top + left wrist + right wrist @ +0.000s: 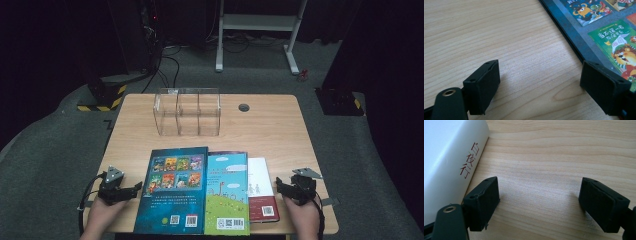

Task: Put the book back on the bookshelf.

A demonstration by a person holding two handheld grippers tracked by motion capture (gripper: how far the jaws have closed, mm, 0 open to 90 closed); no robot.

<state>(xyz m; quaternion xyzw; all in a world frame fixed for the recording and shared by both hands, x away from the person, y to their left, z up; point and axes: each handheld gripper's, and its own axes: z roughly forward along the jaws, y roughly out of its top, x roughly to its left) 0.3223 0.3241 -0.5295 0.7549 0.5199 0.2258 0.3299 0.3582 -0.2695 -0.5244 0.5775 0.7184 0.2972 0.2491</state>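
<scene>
Three books lie side by side near the table's front edge: a dark blue picture book (175, 192), a light blue and green book (227, 192) and a white and dark red book (261, 189). My left gripper (134, 189) rests left of the dark blue book (599, 37), open, jaws wide over bare wood (499, 37). My right gripper (279, 186) sits just right of the white book (446, 157), open, with nothing between its jaws. A clear plastic organizer (187, 112) with three compartments stands farther back.
The wooden table (280, 135) has a round cable hole (244, 107) at the back right. Bare wood lies between the books and the organizer. Beyond the table are a white desk frame (257, 30) and cables on grey carpet.
</scene>
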